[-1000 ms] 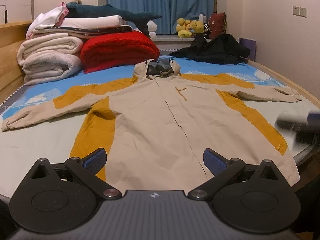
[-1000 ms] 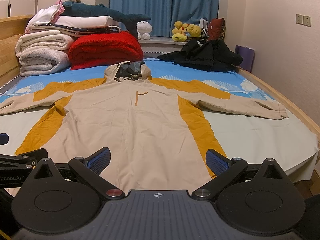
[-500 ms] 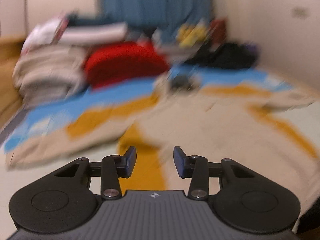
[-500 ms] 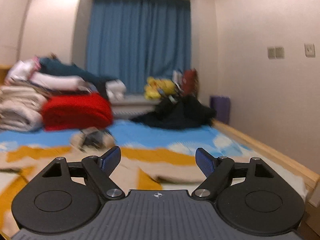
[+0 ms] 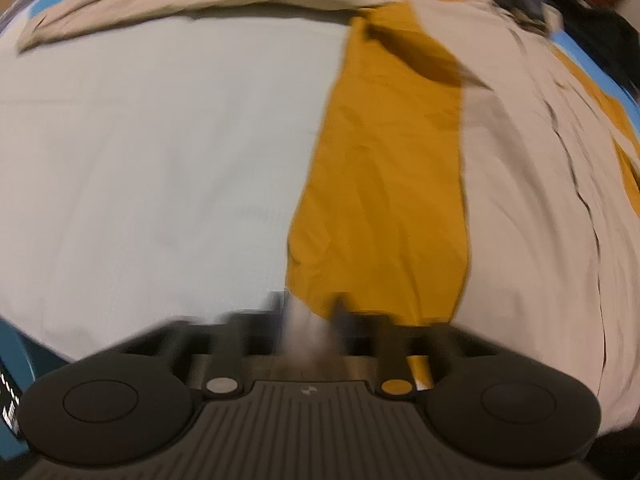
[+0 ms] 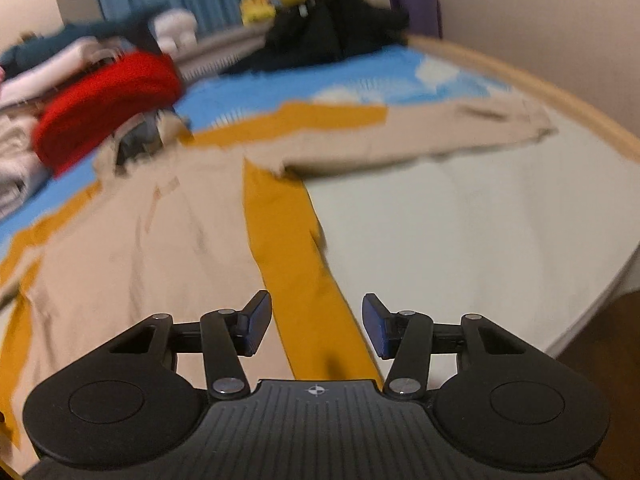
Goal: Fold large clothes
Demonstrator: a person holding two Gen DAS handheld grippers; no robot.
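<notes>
From the left wrist, the beige hooded jacket with mustard-yellow side panels lies flat on the pale bedsheet, its length running away from the left gripper, which sits at the near hem corner. Its blurred jaws are closing, nearly together; whether cloth is pinched I cannot tell.

From the right wrist, the right gripper straddles the opposite yellow panel, jaws about half apart and closing, touching nothing yet.

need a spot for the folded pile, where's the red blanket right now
In the right wrist view, the red blanket sits far left on the bed, just beyond the jacket hood.
</notes>
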